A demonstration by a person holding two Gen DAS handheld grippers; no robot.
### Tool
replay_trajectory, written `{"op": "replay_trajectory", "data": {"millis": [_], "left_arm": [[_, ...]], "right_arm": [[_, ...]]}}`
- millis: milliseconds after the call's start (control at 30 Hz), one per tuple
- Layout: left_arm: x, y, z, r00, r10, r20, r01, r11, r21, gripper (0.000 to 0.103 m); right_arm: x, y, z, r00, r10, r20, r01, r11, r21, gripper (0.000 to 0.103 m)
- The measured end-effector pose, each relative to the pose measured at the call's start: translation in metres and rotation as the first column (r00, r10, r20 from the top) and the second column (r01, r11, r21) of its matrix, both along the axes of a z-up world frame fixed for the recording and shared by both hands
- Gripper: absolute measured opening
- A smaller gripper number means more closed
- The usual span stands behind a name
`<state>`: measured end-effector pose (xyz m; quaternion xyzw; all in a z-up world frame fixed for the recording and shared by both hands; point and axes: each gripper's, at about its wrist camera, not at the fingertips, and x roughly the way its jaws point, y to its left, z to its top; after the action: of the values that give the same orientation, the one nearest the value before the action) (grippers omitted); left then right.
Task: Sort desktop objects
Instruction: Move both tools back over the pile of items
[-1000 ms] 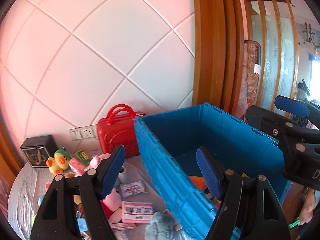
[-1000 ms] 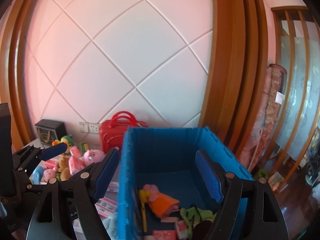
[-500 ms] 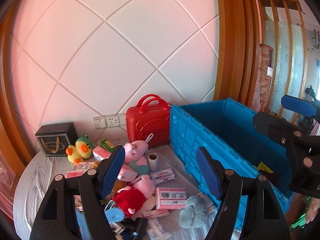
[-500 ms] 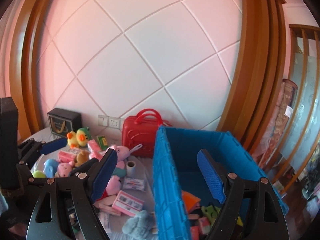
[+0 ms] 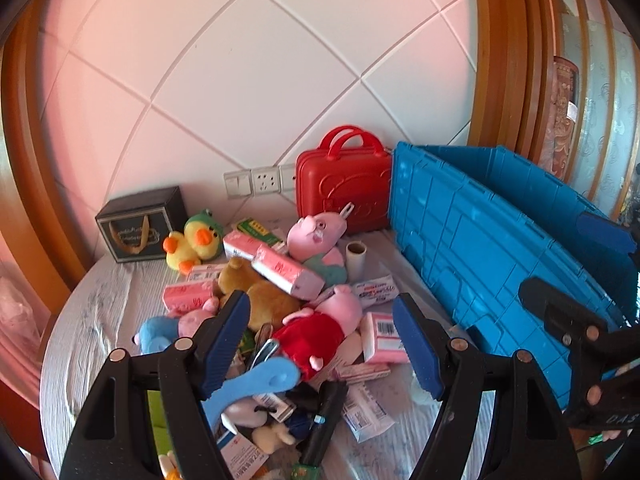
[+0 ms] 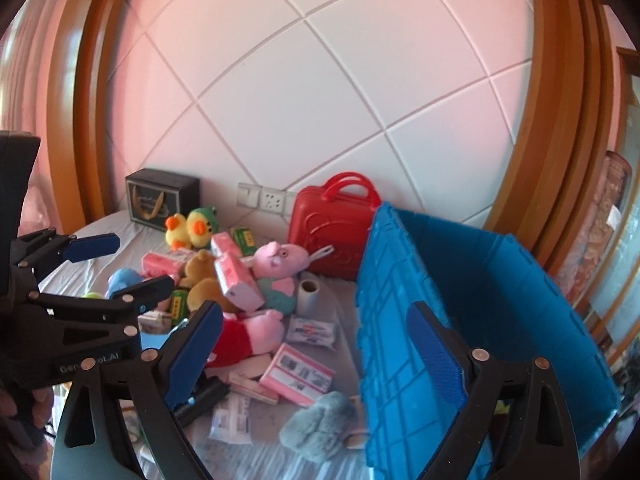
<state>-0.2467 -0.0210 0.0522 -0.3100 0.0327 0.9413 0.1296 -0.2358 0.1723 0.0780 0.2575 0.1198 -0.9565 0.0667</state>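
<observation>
A heap of toys and packets lies on the round table (image 5: 92,320): a pig plush in a red dress (image 5: 320,330), a pink pig head plush (image 5: 316,234), a yellow duck (image 5: 192,242), a brown bear (image 5: 260,292), pink tissue packs (image 5: 286,270) and a blue comb (image 5: 256,386). A blue crate (image 5: 480,248) stands to the right. My left gripper (image 5: 324,344) is open and empty above the heap. My right gripper (image 6: 316,354) is open and empty, over the crate's left wall (image 6: 384,312). A grey furry toy (image 6: 320,428) lies beside the crate.
A red mini suitcase (image 5: 344,192) stands against the wall behind the heap. A black gift box (image 5: 138,226) sits at the back left. A cardboard tube (image 5: 356,260) stands near the suitcase. Wall sockets (image 5: 256,182) are at table height.
Both grippers have swung left from over the crate toward the heap of toys. Both stayed open and empty.
</observation>
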Motion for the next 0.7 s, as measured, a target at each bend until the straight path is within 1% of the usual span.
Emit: {"op": "replay_trajectory", "data": {"millis": [33, 67, 200, 300, 467, 700], "left_arm": [[0.001, -0.001, -0.004, 1.0, 0.007, 0.006, -0.007, 1.0, -0.002, 0.073], [0.002, -0.003, -0.009, 1.0, 0.013, 0.01, -0.013, 1.0, -0.005, 0.073], [0.005, -0.01, -0.029, 0.998, 0.044, 0.037, -0.044, 0.999, -0.011, 0.073], [0.007, -0.015, -0.045, 0.996, 0.058, 0.068, -0.057, 0.998, -0.018, 0.073], [0.014, -0.02, -0.071, 0.99, 0.087, 0.107, -0.079, 0.994, -0.071, 0.073], [0.022, -0.023, -0.108, 0.973, 0.135, 0.189, -0.114, 0.987, -0.116, 0.073]], "right_arm": [[0.0, 0.0, -0.008, 1.0, 0.003, 0.008, -0.003, 1.0, -0.001, 0.102], [0.001, 0.0, -0.014, 1.0, 0.004, 0.012, -0.004, 1.0, -0.001, 0.103], [0.002, 0.001, -0.041, 0.999, 0.009, 0.04, -0.009, 1.0, -0.002, 0.103], [0.004, -0.001, -0.064, 0.996, 0.03, 0.079, -0.031, 0.999, 0.01, 0.103], [0.001, 0.001, -0.104, 0.986, 0.052, 0.16, -0.062, 0.996, 0.058, 0.103], [-0.007, 0.014, -0.142, 0.966, 0.054, 0.253, -0.067, 0.997, 0.042, 0.103]]}}
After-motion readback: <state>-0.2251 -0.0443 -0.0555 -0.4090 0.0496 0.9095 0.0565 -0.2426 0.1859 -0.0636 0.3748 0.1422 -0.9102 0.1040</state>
